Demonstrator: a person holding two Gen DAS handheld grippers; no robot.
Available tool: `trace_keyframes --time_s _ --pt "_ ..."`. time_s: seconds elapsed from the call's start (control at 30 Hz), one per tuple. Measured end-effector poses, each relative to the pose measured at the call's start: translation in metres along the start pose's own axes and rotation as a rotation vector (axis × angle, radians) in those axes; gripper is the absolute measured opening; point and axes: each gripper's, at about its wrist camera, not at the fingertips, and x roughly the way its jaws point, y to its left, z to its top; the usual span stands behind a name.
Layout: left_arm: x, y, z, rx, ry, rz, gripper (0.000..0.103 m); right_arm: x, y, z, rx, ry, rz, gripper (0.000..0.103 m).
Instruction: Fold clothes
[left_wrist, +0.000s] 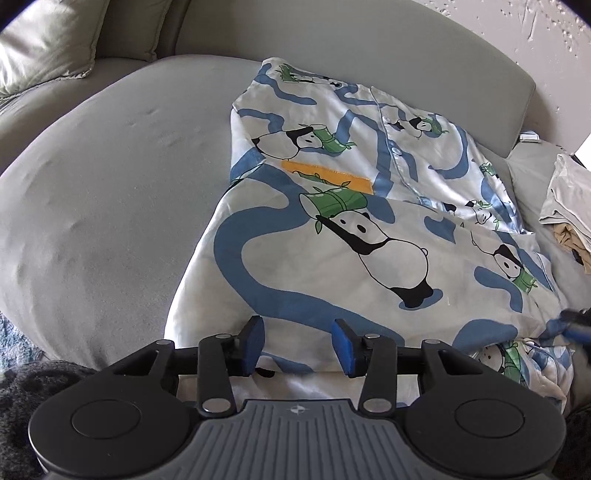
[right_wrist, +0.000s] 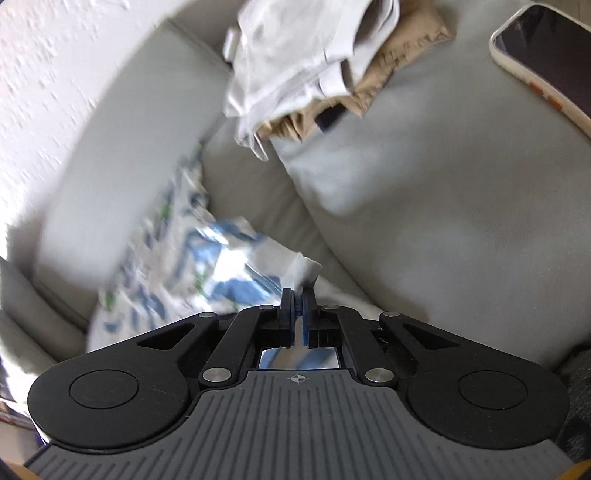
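The panda-print pyjama shirt (left_wrist: 332, 229), a glossy white button-front garment patterned with blue swirls, black-and-white pandas and green bamboo, lies spread on the pale grey sofa seat (left_wrist: 110, 184). In the left wrist view its long axis runs from the near edge of the seat, by the gripper, up and away toward the grey backrest (left_wrist: 461, 66). The buttoned placket runs along that same line on the right half. An orange patch (left_wrist: 325, 177) sits across the middle of the cloth. The near part is folded over as a broad smooth panel, and the near right corner is bunched.

The left gripper (left_wrist: 297, 341) hovers at the near hem with its blue-padded fingers set wide apart, holding nothing; the cloth shows between them.

The right gripper (right_wrist: 298, 306) has its pads drawn narrow on a peak of the shirt's fabric (right_wrist: 303, 267), which rises just beyond the fingertips. The rest of the shirt trails away to the left, blurred, toward the backrest.

No containers are in sight. Farther along the sofa lies a small heap of other clothes: a white garment (right_wrist: 295, 59) on top of a tan one (right_wrist: 399, 48). Well apart from it, at the right edge of the right wrist view, a dark-screened phone in a pale case (right_wrist: 546, 62) rests on the cushion. A silvery-grey cushion (left_wrist: 48, 40) leans at the far left corner of the sofa.
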Motion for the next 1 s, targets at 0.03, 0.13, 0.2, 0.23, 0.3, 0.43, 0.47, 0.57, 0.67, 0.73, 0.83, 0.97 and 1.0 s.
trace_keyframes --time_s 0.03,0.13,0.2,0.23,0.3,0.43,0.47,0.57,0.67,0.73,0.83,0.97,1.0 --pt "-0.005 0.0 0.001 0.003 -0.02 0.009 0.043 0.004 -0.004 0.0 0.027 0.053 -0.005 0.037" --pt "-0.018 -0.001 0.004 0.013 -0.08 0.038 0.042 -0.007 -0.009 -0.003 0.049 0.109 -0.012 0.045" --pt "-0.028 -0.001 0.006 0.02 -0.121 0.056 0.043 -0.025 -0.006 -0.008 0.016 0.087 -0.01 0.051" --pt "-0.032 -0.001 0.008 0.023 -0.141 0.066 0.043 -0.035 -0.003 -0.011 -0.018 0.069 -0.006 0.051" --pt "-0.041 -0.001 0.01 0.029 -0.181 0.084 0.043 -0.05 0.006 -0.015 -0.095 0.03 0.007 0.051" --pt "-0.007 0.006 0.017 0.034 -0.078 0.196 0.042 -0.04 0.03 -0.019 -0.255 -0.013 0.014 0.047" --pt "0.003 0.009 0.018 0.032 -0.043 0.221 0.043 -0.03 0.034 -0.021 -0.287 -0.006 0.003 0.045" --pt "0.011 0.013 0.019 0.038 -0.011 0.247 0.046 -0.003 0.046 -0.026 -0.383 0.015 -0.031 0.04" --pt "0.007 0.012 0.021 0.05 -0.005 0.238 0.045 0.014 0.042 -0.033 -0.428 0.05 -0.139 0.031" --pt "-0.01 0.011 0.022 0.028 -0.016 0.165 0.04 0.001 0.045 -0.031 -0.445 0.04 -0.129 0.031" --pt "-0.04 0.008 0.024 0.004 -0.043 0.04 0.042 -0.047 0.067 -0.023 -0.472 -0.002 -0.058 0.037" --pt "-0.098 -0.007 0.042 -0.012 -0.148 -0.123 0.054 -0.112 0.095 -0.011 -0.508 -0.059 0.036 0.05" --pt "-0.113 -0.011 0.048 -0.017 -0.177 -0.16 0.056 -0.129 0.103 -0.009 -0.516 -0.073 0.059 0.056"
